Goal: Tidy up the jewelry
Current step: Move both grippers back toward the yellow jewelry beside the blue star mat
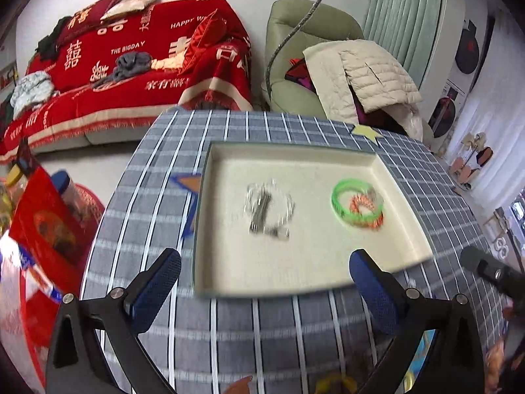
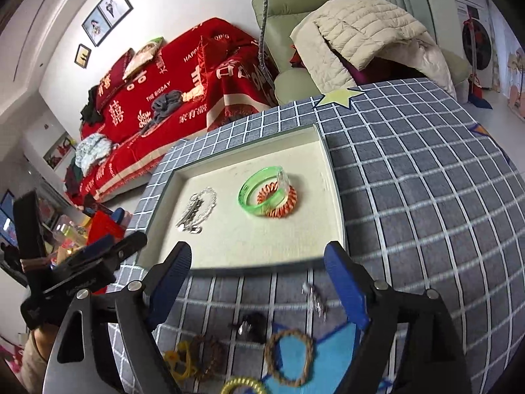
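Note:
A cream tray (image 1: 229,269) (image 2: 229,256) lies on the checked tablecloth. In it are a silver chain with a grey clip (image 1: 267,210) (image 2: 197,208), a green bangle (image 1: 347,202) (image 2: 259,190) and an orange coil band (image 1: 364,208) (image 2: 283,202) under it. My left gripper (image 1: 265,279) is open and empty at the tray's near edge. My right gripper (image 2: 259,269) is open and empty over the tray's near edge. Below it on the cloth lie a silver hair clip (image 2: 315,298), a black clip (image 2: 251,325), a brown braided ring (image 2: 288,356), a dark bead bracelet (image 2: 206,354) and yellow bands (image 2: 178,364).
The left gripper's body (image 2: 82,262) shows at the left of the right wrist view. Red boxes and jars (image 1: 46,226) stand left of the table. A red sofa (image 1: 131,65) and a green armchair with a quilted jacket (image 1: 361,72) stand behind the table.

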